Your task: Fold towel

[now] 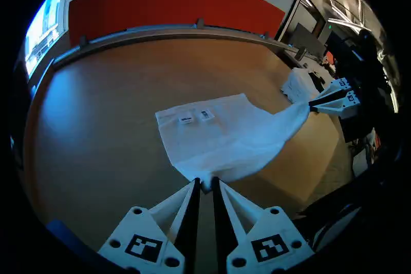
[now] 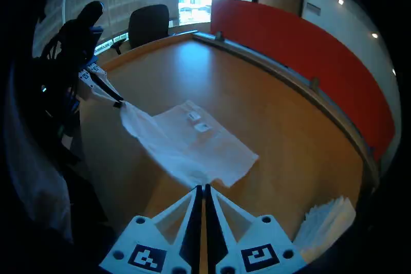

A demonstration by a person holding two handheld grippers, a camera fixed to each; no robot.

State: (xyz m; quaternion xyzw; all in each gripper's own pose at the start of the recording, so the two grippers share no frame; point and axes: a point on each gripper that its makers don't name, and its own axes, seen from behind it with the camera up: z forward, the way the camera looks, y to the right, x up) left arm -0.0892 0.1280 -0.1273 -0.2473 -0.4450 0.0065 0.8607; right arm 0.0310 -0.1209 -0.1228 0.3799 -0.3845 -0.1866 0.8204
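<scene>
Left tongs [image 1: 205, 180] and right tongs [image 2: 203, 187]: I see each pair closed to a thin slit, pinching one corner of the towel [image 1: 226, 135]. Desk [image 1: 103, 120]: broad wooden top, red partition [image 1: 169, 1] along its far edge. Towel: white, mostly flat on the desk, both gripped corners raised off it. Stack of folded cloths [image 2: 323, 225]: on the desk, well apart from the towel. Two small tags [image 1: 195, 117]: on the towel's flat part.
</scene>
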